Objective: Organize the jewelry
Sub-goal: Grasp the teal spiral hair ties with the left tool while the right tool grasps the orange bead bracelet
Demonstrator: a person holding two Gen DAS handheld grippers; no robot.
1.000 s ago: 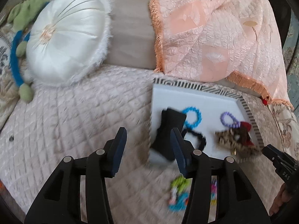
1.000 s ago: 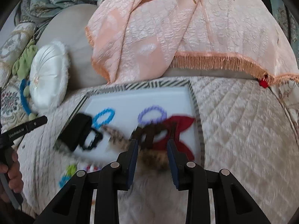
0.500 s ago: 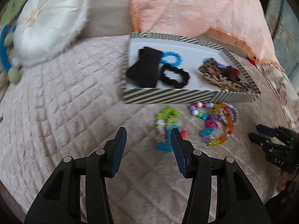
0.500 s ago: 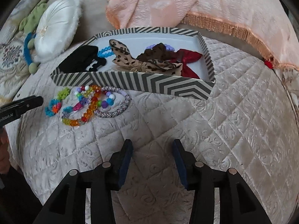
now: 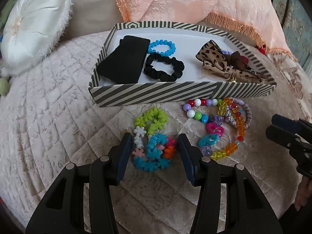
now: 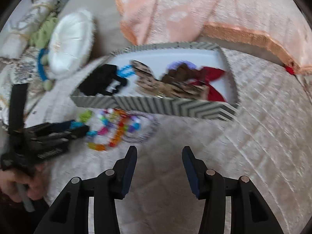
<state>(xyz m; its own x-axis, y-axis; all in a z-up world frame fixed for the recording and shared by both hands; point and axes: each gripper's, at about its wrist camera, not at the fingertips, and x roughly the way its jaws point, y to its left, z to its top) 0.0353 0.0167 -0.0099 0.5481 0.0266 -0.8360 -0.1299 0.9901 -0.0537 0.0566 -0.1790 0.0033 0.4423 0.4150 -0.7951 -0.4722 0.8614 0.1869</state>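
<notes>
A striped box [image 5: 156, 95] on the quilted bed holds a black band [image 5: 122, 62], a black scrunchie [image 5: 164, 69], a blue bead bracelet [image 5: 162, 47] and leopard and red bows [image 5: 220, 62]. In front of it lie a fuzzy green-blue-white bracelet pile [image 5: 152, 140] and several bright bead bracelets [image 5: 220, 124]. My left gripper [image 5: 154, 142] is open, its fingers either side of the fuzzy pile. My right gripper [image 6: 159, 156] is open and empty over bare quilt, right of the beads [image 6: 117, 128]; the box [image 6: 156, 105] shows blurred beyond it.
A white round cushion [image 5: 33, 25] lies at the back left and a peach fringed cloth [image 5: 195, 2] drapes behind the box. The right gripper's tip [image 5: 286, 132] shows at the right edge of the left wrist view. The left gripper [image 6: 48, 136] shows at the left of the right wrist view.
Both grippers pulled back from over the box and came low in front of it. My left gripper closed in on the fuzzy pile. The right view swung left and blurs.
</notes>
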